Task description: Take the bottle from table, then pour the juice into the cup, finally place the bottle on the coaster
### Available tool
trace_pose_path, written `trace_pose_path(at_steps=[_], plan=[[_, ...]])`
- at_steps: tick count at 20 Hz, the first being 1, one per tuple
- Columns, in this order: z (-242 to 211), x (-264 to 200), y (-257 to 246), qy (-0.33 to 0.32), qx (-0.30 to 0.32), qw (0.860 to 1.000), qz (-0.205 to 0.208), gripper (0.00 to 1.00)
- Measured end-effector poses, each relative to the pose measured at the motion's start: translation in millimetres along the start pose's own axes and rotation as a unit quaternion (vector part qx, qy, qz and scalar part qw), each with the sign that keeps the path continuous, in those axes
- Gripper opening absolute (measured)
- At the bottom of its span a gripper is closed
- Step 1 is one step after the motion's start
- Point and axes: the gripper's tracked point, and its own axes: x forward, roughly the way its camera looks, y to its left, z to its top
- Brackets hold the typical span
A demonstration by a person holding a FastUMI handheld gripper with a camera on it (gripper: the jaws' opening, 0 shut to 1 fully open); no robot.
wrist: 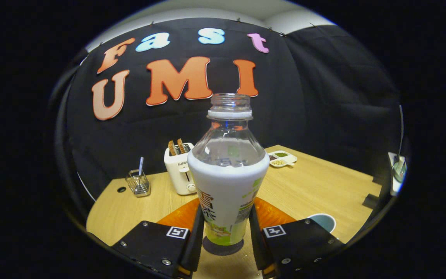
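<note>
Gripper (pixel 225 232) fingers pinch the lower label of the uncapped clear plastic bottle with white-and-green sleeve (pixel 227 170), held upright above the wooden table (pixel 316 186), its shadow beneath.

An uncapped bottle (pixel 227 182) stands upright between the gripper (pixel 225 232) fingers, both pressing its sides, above the desk (pixel 316 186); a cup (pixel 323 221) sits right, a toaster (pixel 179 170) beyond.
</note>
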Motion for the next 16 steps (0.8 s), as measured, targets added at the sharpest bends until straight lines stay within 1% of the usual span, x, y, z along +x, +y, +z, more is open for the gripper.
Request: trace_pose_path(at_steps=[1, 4, 6, 8, 12, 16], plan=[[-5, 2, 2, 0.003, -0.018, 1.0, -0.004, 0.55], [-27, 10, 15, 0.023, -0.041, 0.999, -0.004, 0.56], [-46, 15, 17, 0.032, -0.05, 0.998, -0.006, 0.56], [-54, 22, 17, 0.036, -0.057, 0.998, -0.012, 0.56], [-77, 32, 22, 0.054, -0.069, 0.996, -0.01, 0.57], [-85, 34, 27, 0.06, -0.078, 0.995, -0.006, 0.58]])
